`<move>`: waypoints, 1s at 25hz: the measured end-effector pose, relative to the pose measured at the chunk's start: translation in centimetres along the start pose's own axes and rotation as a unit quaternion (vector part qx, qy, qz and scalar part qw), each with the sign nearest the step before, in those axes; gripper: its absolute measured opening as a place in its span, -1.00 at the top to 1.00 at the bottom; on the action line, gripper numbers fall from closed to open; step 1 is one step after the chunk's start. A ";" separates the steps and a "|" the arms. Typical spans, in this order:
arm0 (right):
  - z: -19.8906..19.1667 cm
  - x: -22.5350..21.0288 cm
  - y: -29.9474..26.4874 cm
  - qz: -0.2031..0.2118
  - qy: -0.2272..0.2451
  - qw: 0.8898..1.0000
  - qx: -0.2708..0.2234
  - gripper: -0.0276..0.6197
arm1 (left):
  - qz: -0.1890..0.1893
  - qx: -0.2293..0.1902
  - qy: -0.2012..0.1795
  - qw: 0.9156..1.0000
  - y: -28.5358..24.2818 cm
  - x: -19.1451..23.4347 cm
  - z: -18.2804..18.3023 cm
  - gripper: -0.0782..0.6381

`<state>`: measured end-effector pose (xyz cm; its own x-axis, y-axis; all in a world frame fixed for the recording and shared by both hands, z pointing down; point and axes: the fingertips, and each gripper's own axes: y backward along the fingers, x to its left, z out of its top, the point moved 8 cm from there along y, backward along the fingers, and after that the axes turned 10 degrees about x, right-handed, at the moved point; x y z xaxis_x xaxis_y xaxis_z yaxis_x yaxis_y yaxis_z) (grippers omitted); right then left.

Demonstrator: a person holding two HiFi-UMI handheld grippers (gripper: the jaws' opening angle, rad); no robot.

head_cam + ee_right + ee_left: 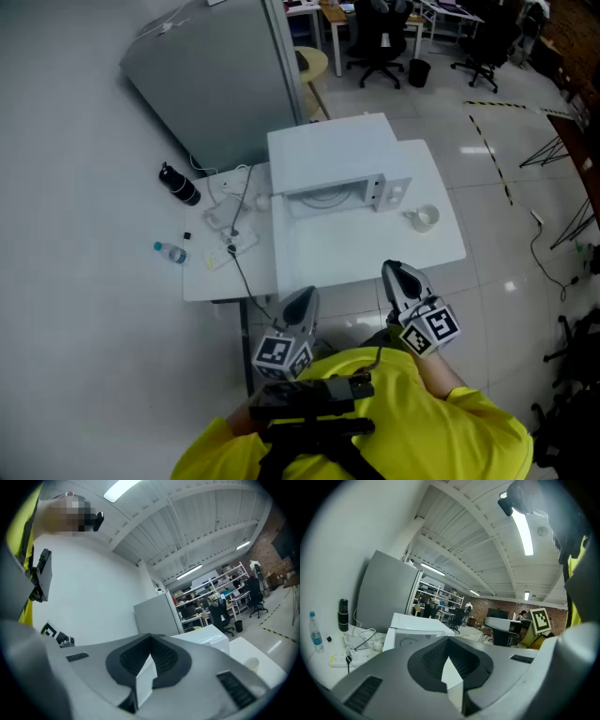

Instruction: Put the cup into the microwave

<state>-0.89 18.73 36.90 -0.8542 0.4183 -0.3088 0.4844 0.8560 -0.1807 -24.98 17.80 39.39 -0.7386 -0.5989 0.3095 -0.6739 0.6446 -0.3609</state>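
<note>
The white microwave (330,167) stands at the back of the white table (441,251), front toward me; its round turntable shows inside. A small white cup (424,218) sits on the table to the microwave's right, and shows faintly in the right gripper view (252,664). My left gripper (302,302) hovers at the table's near edge, shut and empty, pointing at the microwave (412,630). Just right of it, my right gripper (398,277) is also shut with nothing between its pads, short of the cup. The jaws meet in both gripper views (449,641) (151,638).
On a lower side table (202,281) to the left lie a black bottle (179,184), a small water bottle (171,251), and a power strip with cables (234,230). A grey partition (216,75) stands behind. Office chairs (380,42) and a stool (314,64) are farther back.
</note>
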 end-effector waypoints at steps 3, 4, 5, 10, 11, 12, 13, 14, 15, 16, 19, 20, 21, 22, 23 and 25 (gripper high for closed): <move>0.8 -1.5 -3.1 -0.004 -0.011 1.000 -0.009 0.91 | 0.001 0.003 0.000 1.000 -2.1 2.0 0.6 0.77; 1.0 -2.1 -3.9 -0.001 -0.013 1.000 -0.008 0.91 | 0.002 0.002 0.003 1.000 -2.7 2.5 0.9 0.77; 1.1 -2.7 -4.6 0.002 -0.012 1.000 -0.005 0.91 | 0.003 0.003 0.005 1.000 -3.5 2.8 1.1 0.77; 2.4 -7.8 -8.2 0.027 -0.020 0.999 0.012 0.91 | 0.035 -0.001 0.009 0.999 -8.6 3.5 2.9 0.77; 2.9 -9.1 -8.6 0.034 -0.020 0.999 0.014 0.91 | 0.050 -0.011 0.013 0.999 -9.6 3.3 3.5 0.77; 3.5 -10.4 -8.9 0.043 -0.016 0.999 0.014 0.91 | 0.063 -0.023 0.019 0.998 -10.5 3.0 4.0 0.77; 4.0 -11.7 -9.1 0.052 -0.010 0.999 0.013 0.91 | 0.075 -0.035 0.023 0.996 -11.5 2.6 4.5 0.77; 4.4 -13.0 -9.3 0.060 -0.004 0.998 0.013 0.91 | 0.086 -0.042 0.027 0.995 -12.5 2.2 4.7 0.77; 4.6 -14.4 -9.5 0.067 -0.002 0.998 0.013 0.91 | 0.096 -0.042 0.028 0.994 -13.7 1.9 4.9 0.77; 4.7 -15.7 -9.7 0.073 -0.003 0.997 0.013 0.91 | 0.105 -0.036 0.027 0.993 -14.9 1.6 5.0 0.77; 4.7 -19.5 -10.0 0.081 -0.004 0.997 0.017 0.91 | 0.120 -0.006 0.013 0.993 -18.9 0.4 5.6 0.77; 4.6 -20.4 -10.1 0.081 0.003 0.996 0.022 0.91 | 0.123 -0.003 0.007 0.992 -20.2 0.1 6.0 0.77; 4.4 -21.1 -10.2 0.081 0.011 0.996 0.027 0.91 | 0.125 -0.003 0.003 0.992 -21.3 -0.3 6.3 0.77; 4.1 -21.7 -10.2 0.083 0.017 0.996 0.034 0.91 | 0.124 -0.006 0.003 0.992 -22.2 -0.6 6.4 0.77; 3.9 -22.2 -10.3 0.084 0.017 0.995 0.041 0.91 | 0.121 -0.012 0.004 0.993 -23.0 -1.0 6.4 0.77; 3.9 -23.3 -10.2 0.083 0.014 0.995 0.048 0.91 | 0.113 -0.029 0.000 0.993 -24.2 -1.6 6.5 0.77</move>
<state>14.78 -0.97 42.25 -0.7646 0.5614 -0.3166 0.6346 0.7418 -0.2171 -7.43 0.11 41.94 -0.8708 -0.4365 0.2262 -0.4913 0.7883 -0.3703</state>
